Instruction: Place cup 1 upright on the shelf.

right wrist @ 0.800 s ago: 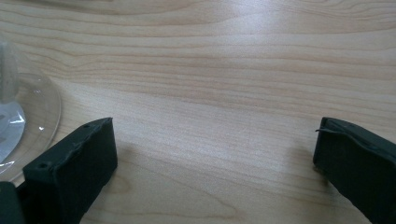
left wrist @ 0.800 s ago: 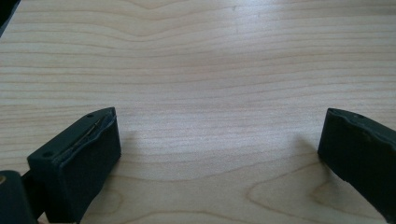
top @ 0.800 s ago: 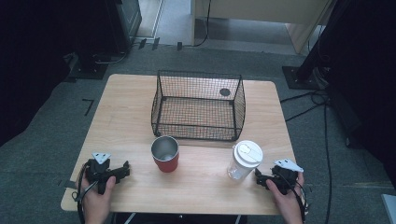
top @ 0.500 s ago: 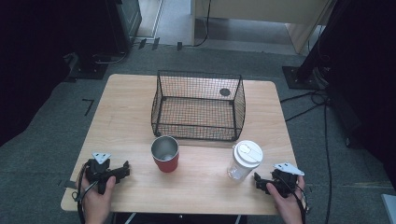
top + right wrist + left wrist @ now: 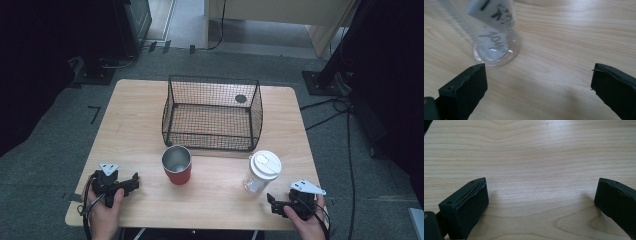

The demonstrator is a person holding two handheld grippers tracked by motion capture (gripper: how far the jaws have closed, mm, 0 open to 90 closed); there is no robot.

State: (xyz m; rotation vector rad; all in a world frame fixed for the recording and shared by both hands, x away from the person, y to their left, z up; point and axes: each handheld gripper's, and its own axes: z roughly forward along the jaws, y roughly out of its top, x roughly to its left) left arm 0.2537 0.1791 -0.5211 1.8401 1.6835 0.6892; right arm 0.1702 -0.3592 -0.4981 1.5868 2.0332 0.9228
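A red cup with a metal inside (image 5: 176,165) stands upright near the table's front middle. To its right stands a clear plastic cup with a white lid (image 5: 262,171); its base and printed label (image 5: 495,42) appear at the upper left of the right gripper view. My left gripper (image 5: 131,183) rests low at the front left of the table, open, with bare wood between its jaws (image 5: 541,202). My right gripper (image 5: 272,202) sits at the front right, just short of the clear cup, open and holding nothing (image 5: 539,85).
A black wire basket (image 5: 212,114) stands behind the two cups at the table's middle, open at the top. A dark round spot (image 5: 241,98) shows on the wooden table (image 5: 130,115) behind it. Cables (image 5: 345,115) run over the floor at the right.
My right gripper has slid a little back and leftward along the front edge, toward the clear cup's near side. The left gripper and both cups have stayed put.
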